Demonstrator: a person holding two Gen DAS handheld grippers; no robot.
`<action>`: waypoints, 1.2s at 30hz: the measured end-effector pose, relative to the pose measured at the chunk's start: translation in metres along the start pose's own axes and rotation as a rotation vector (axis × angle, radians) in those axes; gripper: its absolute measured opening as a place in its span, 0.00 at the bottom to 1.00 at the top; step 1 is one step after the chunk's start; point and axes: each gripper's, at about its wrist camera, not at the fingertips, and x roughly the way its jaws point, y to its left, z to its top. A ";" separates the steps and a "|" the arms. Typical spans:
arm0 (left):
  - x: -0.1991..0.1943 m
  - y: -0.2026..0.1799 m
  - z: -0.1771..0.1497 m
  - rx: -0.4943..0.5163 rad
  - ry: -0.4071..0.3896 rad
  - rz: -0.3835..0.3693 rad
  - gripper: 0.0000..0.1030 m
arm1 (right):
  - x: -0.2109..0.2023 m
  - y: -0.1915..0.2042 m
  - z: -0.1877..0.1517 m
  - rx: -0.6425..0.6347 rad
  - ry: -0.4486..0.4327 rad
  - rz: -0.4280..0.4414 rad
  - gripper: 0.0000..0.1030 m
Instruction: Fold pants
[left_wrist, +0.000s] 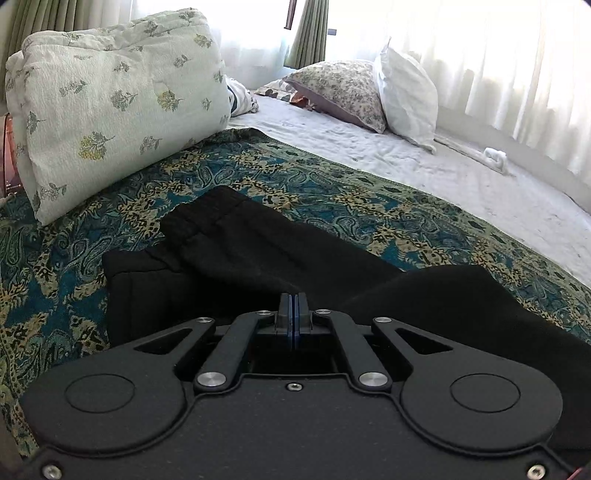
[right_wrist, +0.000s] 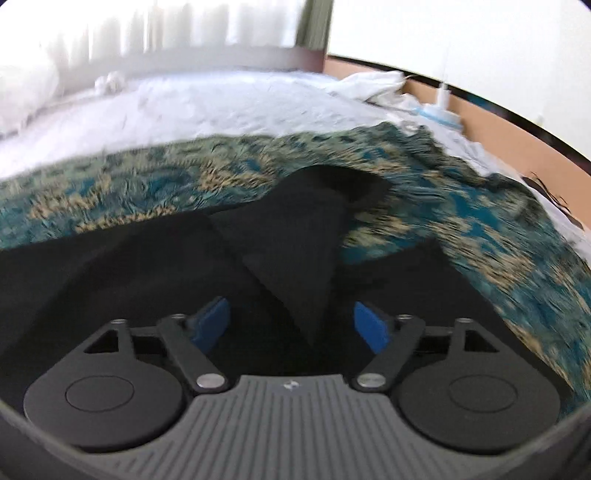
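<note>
Black pants (left_wrist: 236, 254) lie on a teal and gold patterned blanket (left_wrist: 332, 192) on the bed, waistband toward the far left, one leg running right. My left gripper (left_wrist: 292, 306) is shut just above the pants, its blue pads pressed together with no cloth visible between them. In the blurred right wrist view the pants (right_wrist: 288, 236) lie bunched with a raised fold in the middle. My right gripper (right_wrist: 291, 317) is open, blue pads (right_wrist: 210, 317) wide apart on either side of that fold, low over the cloth.
A folded floral quilt (left_wrist: 114, 99) sits on the blanket at the far left. Pillows (left_wrist: 343, 88) lean at the head of the white sheet (left_wrist: 443, 173). Curtains and a window are behind. A crumpled white sheet (right_wrist: 373, 85) and the bed edge lie to the right.
</note>
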 end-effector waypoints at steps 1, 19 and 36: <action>0.001 0.000 0.001 0.000 0.000 0.002 0.02 | 0.009 0.001 0.005 0.015 0.010 -0.013 0.82; -0.044 0.021 -0.012 0.098 -0.081 -0.080 0.02 | -0.055 -0.147 -0.080 0.537 -0.048 -0.125 0.03; 0.002 0.075 -0.016 -0.101 0.009 -0.124 0.74 | -0.050 -0.133 -0.091 0.441 -0.087 -0.170 0.05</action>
